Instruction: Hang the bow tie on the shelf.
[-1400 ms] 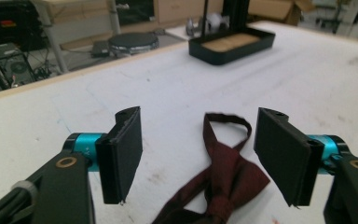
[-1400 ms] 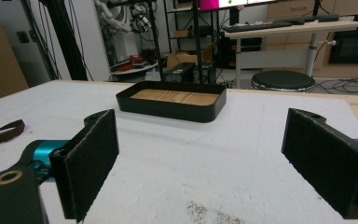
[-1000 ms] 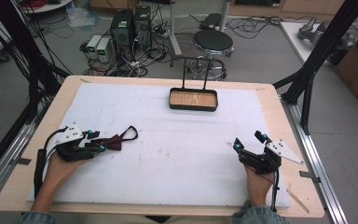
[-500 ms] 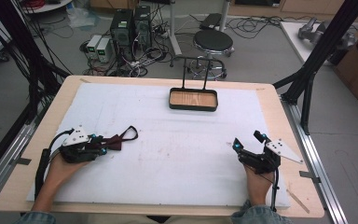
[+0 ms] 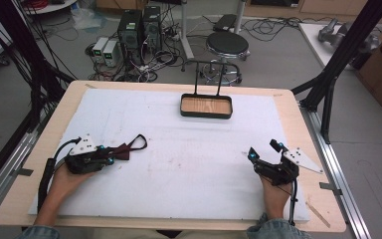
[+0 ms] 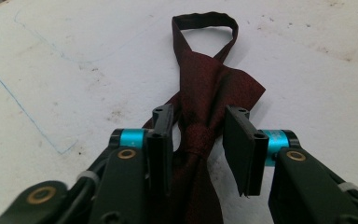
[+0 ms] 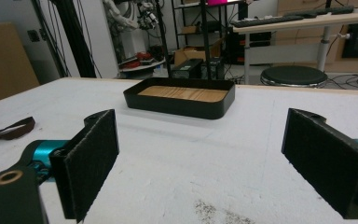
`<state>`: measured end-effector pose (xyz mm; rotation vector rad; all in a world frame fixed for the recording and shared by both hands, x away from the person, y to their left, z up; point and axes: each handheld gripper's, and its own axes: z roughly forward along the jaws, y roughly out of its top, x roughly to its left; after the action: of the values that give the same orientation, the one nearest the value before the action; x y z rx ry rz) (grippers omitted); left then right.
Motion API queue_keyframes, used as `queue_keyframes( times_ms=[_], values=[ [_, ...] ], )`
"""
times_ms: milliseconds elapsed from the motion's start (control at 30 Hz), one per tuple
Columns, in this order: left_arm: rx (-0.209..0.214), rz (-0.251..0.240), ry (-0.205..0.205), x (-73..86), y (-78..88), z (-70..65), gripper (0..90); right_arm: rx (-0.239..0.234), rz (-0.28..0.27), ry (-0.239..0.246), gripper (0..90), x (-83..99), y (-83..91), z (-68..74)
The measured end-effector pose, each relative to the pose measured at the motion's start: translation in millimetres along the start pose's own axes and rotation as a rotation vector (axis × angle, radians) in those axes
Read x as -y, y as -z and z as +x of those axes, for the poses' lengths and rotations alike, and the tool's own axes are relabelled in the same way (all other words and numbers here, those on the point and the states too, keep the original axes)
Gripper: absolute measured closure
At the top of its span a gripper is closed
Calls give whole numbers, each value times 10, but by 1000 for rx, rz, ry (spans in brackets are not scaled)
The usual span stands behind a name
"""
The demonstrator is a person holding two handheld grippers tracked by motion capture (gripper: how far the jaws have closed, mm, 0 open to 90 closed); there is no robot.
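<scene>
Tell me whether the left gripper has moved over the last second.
Barely, if at all. In the high view the left gripper sits at about the same distance from the tray and the table's left edge as before, its jaws open astride the dark red tie.

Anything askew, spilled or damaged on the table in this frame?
Nothing broken or spilled. The dark red tie lies rumpled on the white mat, between the open jaws of the left hand-held gripper. The mat shows smudges and pen lines. The tray sits upright.
</scene>
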<state>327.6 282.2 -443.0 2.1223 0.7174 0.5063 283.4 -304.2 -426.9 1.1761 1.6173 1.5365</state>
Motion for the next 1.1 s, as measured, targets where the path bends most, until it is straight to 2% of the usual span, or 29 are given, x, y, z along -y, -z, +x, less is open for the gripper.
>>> queue_keyframes(
  times_ms=[233,467,500,533,567,600,633,700,867,1100],
  values=[
    [4,5,5,5,-4,5,715,1,1,1,101,1,-4,-2],
    [1,-10,12,0,5,6,743,-3,0,3,100,2,-9,-7],
    [6,-32,19,-17,22,10,744,-3,1,2,100,2,-10,-7],
    [6,-32,19,-17,22,10,743,-3,1,1,100,3,-10,-7],
    [11,-65,27,-46,45,7,744,-2,3,1,100,2,-10,-6],
    [11,-65,27,-46,45,7,747,-3,2,1,100,3,-12,-6],
    [24,-100,31,-85,64,1,747,-1,5,-1,100,3,-11,-5],
    [37,-127,36,-127,74,-8,747,-3,3,-2,100,3,-13,-5],
    [45,-161,38,-205,86,-9,749,-3,6,-6,100,4,-14,-13],
    [80,-245,52,-429,138,28,751,-2,8,-17,100,6,-14,-19]
  ],
)
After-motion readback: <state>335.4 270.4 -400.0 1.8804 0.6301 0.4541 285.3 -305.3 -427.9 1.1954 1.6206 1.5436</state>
